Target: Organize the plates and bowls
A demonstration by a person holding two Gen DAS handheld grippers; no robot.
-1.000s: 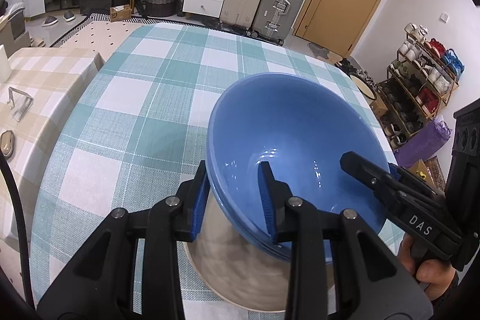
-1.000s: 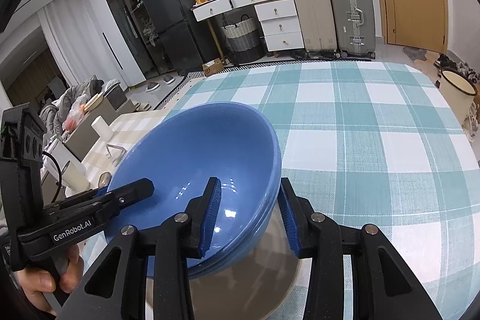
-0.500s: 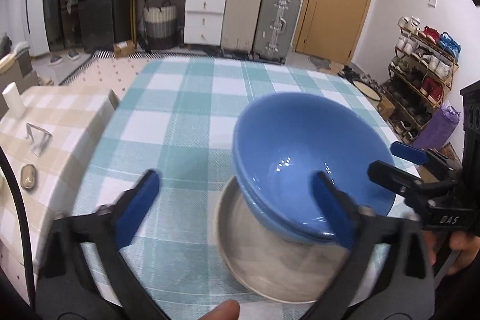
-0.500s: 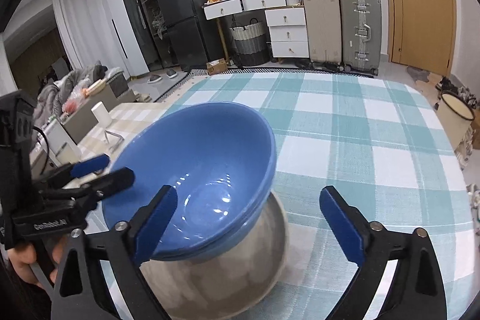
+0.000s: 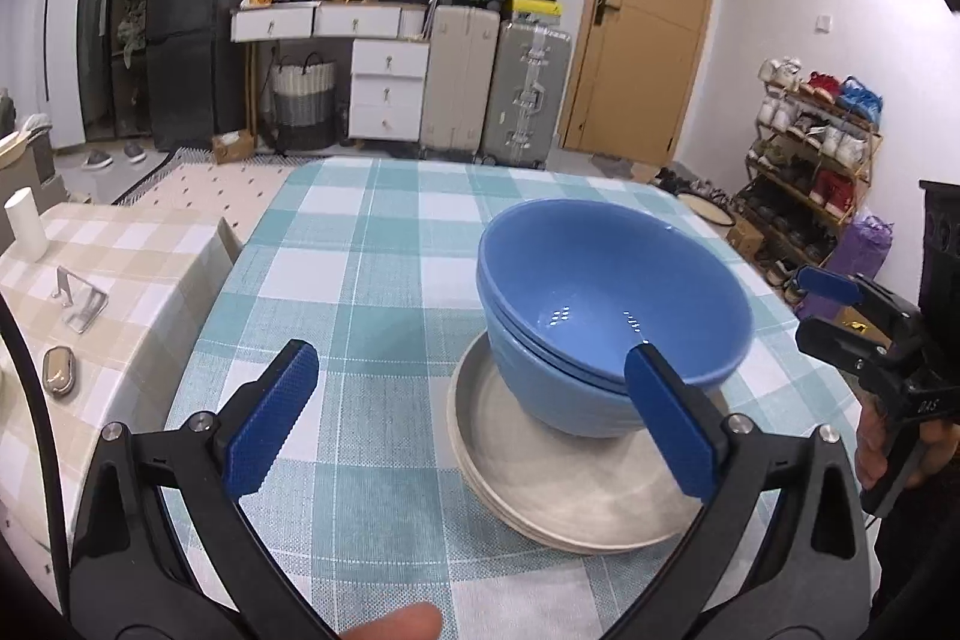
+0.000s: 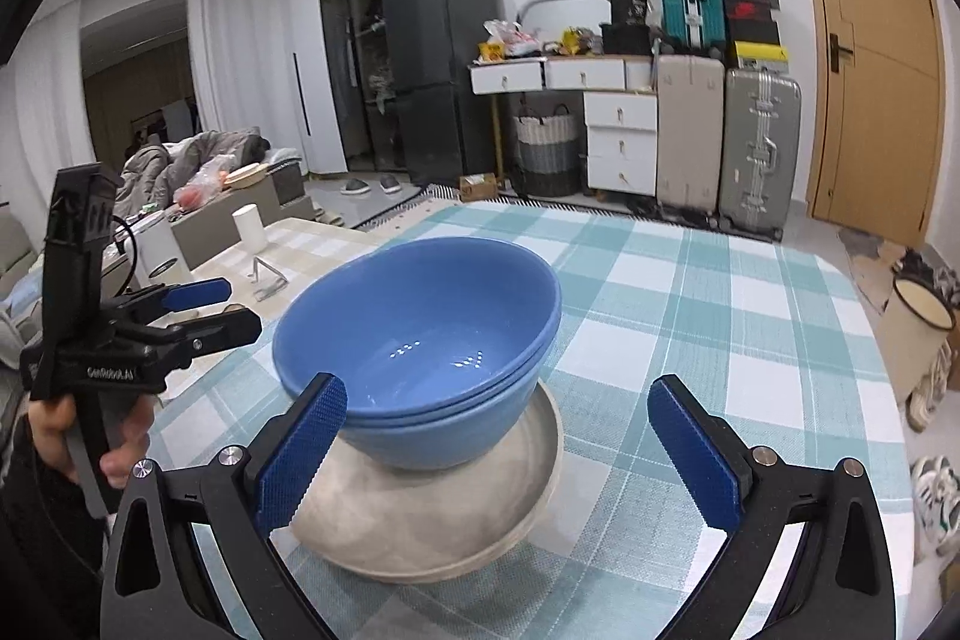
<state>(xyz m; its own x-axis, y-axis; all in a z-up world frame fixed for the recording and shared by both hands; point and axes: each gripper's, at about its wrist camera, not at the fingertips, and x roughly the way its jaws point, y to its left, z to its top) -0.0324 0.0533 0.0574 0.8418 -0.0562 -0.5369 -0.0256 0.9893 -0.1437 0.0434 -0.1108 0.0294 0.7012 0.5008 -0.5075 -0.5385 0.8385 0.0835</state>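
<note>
Two blue bowls (image 5: 606, 334) sit nested one inside the other on my stack of beige plates (image 5: 558, 484), and that whole pile rests on the teal checked tablecloth (image 5: 372, 280). From my left wrist camera the pile lies at about two o'clock of centre; from the right wrist camera it sits near centre, leaning toward nine o'clock.

My left gripper (image 5: 474, 418) has its jaws spread wide, having just been opening, and its right blue pad (image 5: 666, 424) crosses in front of the bowls without gripping them. My right gripper (image 6: 510, 454) is likewise spread wide after just opening, with the bowls and plates ahead of its gap, touching neither pad.

At nine o'clock a second table with a beige checked cloth (image 5: 114, 256) stands just beside mine.
</note>
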